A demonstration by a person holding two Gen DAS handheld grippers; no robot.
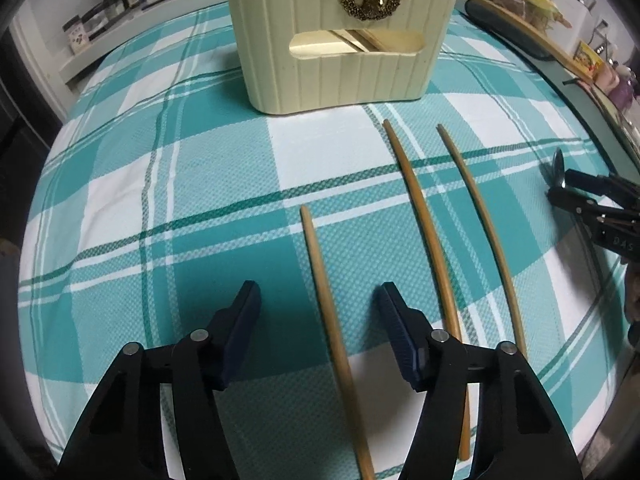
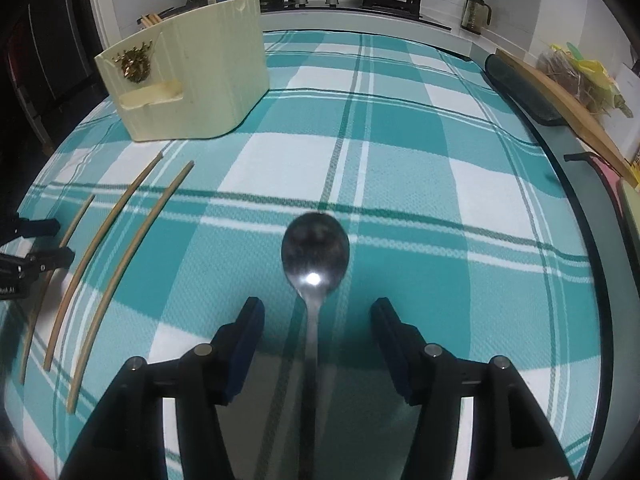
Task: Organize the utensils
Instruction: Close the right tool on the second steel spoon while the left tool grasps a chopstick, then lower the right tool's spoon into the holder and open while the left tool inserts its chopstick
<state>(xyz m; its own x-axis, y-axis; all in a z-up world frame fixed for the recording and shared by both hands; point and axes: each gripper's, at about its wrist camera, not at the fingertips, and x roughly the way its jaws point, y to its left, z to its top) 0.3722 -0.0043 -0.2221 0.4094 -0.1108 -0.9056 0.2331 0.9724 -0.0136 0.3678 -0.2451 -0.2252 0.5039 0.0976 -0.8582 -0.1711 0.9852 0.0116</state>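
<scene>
Progress: judged early; a few sticks already stand in the holder, while three chopsticks and one spoon lie loose on the cloth.
Cloth: teal-and-white checked woven tablecloth, pique-textured, covering the whole table.
Holder: cream ribbed plastic utensil holder with a rounded base, a slot window and a brass stag-head ornament, at the far side of the cloth; wooden stick ends show above its rim in the right wrist view.
Left gripper: black two-finger left gripper with dark blue ribbed pads, near edge; jaws part-open, straddling the nearest chopstick, pads clear of it, nothing held.
Right gripper: matching black right gripper, jaws part-open either side of the spoon handle, not pressing on it.
Chopsticks: three slim tan wooden chopsticks, round and smooth, lying lengthwise near to far; left chopstick between the left jaws, middle chopstick and right chopstick just beside it, apart from one another.
Spoon: polished stainless steel spoon, oval bowl pointing away, flat on the cloth well right of the chopsticks.
Remaining: all four loose pieces, by my reckoning, must go into the holder.
</scene>
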